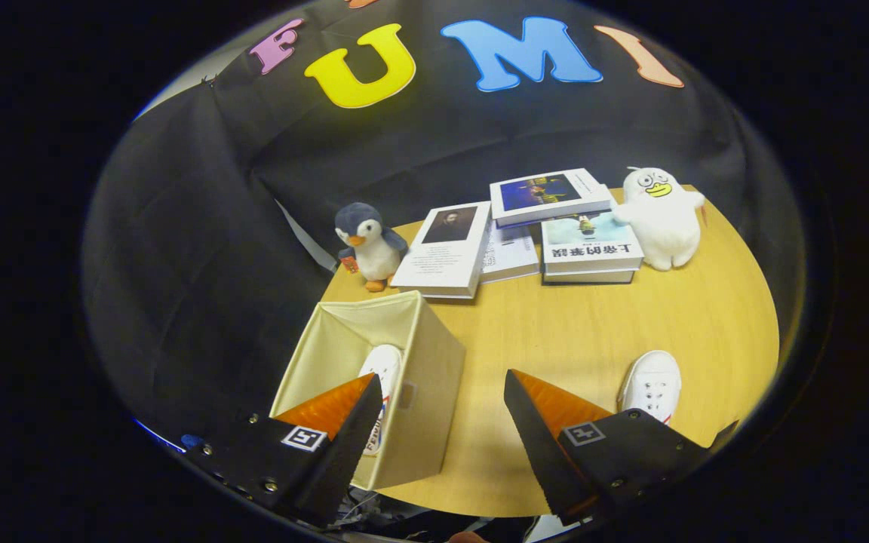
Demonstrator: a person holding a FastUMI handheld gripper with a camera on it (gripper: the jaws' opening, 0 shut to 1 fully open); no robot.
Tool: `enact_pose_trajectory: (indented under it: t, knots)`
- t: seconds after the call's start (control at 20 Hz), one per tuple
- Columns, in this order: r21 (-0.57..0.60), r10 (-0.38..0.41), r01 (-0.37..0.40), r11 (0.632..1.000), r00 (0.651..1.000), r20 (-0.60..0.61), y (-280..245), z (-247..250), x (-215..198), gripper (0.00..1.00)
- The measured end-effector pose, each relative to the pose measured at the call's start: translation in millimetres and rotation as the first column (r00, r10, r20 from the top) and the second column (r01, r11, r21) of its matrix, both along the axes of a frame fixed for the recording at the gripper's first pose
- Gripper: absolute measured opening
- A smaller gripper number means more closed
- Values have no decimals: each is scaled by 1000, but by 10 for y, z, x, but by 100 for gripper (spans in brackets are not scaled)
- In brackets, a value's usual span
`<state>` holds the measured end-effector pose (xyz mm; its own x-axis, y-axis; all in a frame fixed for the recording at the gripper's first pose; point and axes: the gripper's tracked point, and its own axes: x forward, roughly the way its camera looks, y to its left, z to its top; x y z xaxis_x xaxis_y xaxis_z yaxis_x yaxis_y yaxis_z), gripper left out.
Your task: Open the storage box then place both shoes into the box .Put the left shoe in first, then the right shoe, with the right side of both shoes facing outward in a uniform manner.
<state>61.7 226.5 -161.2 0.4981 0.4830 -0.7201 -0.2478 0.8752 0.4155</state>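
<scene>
White shoe (652,383) lies just beyond the open-fingered hand-held gripper (442,407).

The counter (593,332) looks like pale wood, smooth with a faint grain and a soft sheen. The storage box (427,392) has matt, woven cloth walls. Both white shoes, one inside the box (383,369) and one on the counter (652,385), look like canvas. The penguin toy (368,245) and the white duck toy (661,219) are plush. The books (449,249) have smooth paper covers. The hand-held gripper (442,422), fingers spread and holding nothing, has ribbed inner faces.
</scene>
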Motion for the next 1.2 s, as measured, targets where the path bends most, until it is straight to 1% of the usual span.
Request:
enact_pose_trajectory:
  t: [0.15, 0.3, 0.55, 0.75, 1.05, 1.2]
  knots:
    - [-46, -36, 36, 998, 999, 2, -401, -109, 28, 98]
    - [-127, -62, 62, 990, 998, 9, -805, -289, 52, 98]
    - [-218, -98, 90, 972, 995, -28, -1342, -612, 15, 98]
    - [-261, -132, 109, 959, 988, -75, -1644, -896, -22, 98]
    - [-319, -165, 107, 942, 974, -158, -1930, -1317, -129, 98]
    - [-375, -180, 94, 922, 963, -201, -2064, -1523, -209, 98]
